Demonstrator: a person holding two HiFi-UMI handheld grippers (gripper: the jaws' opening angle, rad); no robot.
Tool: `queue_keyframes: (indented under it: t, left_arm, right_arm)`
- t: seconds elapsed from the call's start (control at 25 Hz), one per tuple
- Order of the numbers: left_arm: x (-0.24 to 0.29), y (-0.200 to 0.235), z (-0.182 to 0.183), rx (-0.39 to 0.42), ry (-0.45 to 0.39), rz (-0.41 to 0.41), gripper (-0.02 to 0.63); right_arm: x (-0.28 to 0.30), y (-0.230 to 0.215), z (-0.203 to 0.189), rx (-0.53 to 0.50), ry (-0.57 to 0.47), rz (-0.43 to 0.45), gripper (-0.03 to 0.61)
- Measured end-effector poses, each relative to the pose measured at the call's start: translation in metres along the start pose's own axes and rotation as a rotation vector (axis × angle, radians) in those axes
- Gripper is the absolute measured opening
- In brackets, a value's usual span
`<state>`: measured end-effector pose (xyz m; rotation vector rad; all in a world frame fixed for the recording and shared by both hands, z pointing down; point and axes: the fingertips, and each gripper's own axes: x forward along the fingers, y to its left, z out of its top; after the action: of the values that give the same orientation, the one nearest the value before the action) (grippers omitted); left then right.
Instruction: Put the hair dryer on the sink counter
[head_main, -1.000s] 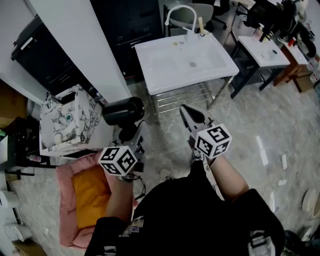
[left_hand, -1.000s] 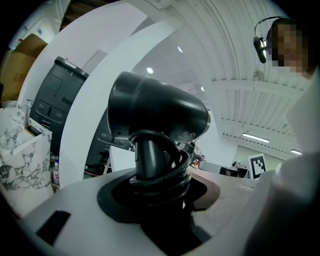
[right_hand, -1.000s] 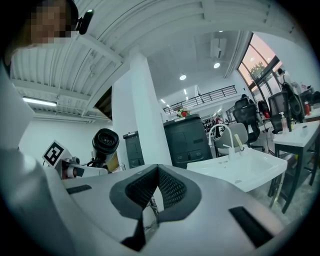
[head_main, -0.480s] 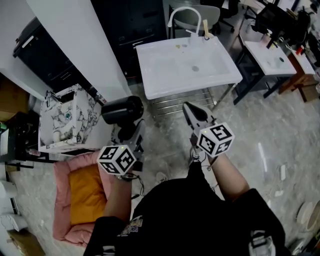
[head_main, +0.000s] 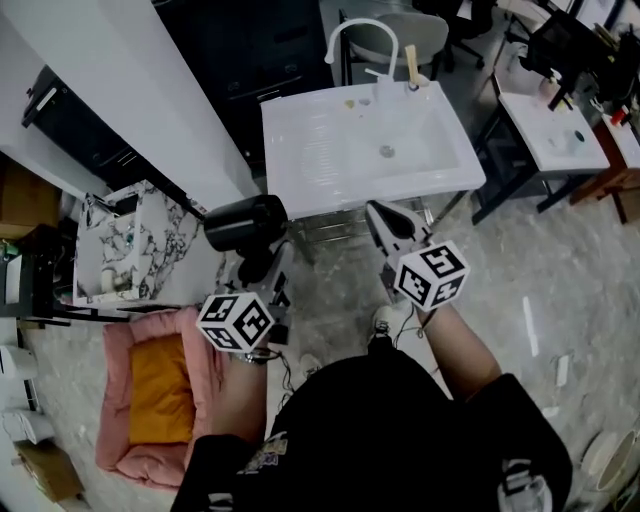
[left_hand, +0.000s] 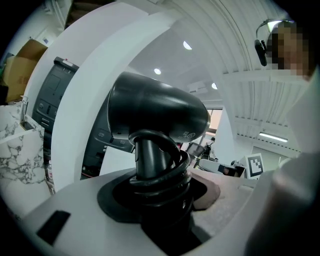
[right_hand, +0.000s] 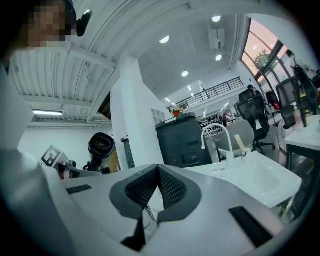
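White sink counter (head_main: 300, 150) over marbled floor (head_main: 570, 260), black cabinet (head_main: 270, 50) behind

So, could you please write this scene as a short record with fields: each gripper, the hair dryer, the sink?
left gripper: shut on the handle of the black plastic hair dryer, cord wound round that handle
right gripper: shut, nothing between its jaws
sink: white rectangular basin on a metal frame, ahead of both grippers, curved white tap at its far edge
hair dryer position: in the air, short of the sink, not yet on its counter
floor, left: pink pet bed with orange cushion
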<state>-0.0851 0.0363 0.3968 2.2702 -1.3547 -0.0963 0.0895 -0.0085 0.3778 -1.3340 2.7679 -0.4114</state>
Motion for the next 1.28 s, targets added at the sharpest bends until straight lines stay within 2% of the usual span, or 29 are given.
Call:
queue_keyframes:
  t: [0.2, 0.52, 0.92, 1.28]
  left_arm:
    - [0.052, -0.018, 0.001, -0.015, -0.021, 0.032, 0.207]
    - [0.107, -0.053, 0.005, -0.016, -0.047, 0.078, 0.207]
    - [0.145, -0.075, 0.006, 0.006, -0.032, 0.096, 0.207]
    - [0.169, -0.062, 0.016, -0.003, -0.019, 0.096, 0.207]
  right_arm:
    - [0.009, -0.053, 0.014, 0.000, 0.012, 0.039, -0.002]
    - [0.011, -0.110, 0.041, -0.009, 0.013, 0.107, -0.002]
    - [0.010, -0.147, 0.050, 0.002, 0.016, 0.128, -0.002]
    - [0.037, -0.162, 0.050, 0.024, 0.025, 0.126, -0.002]
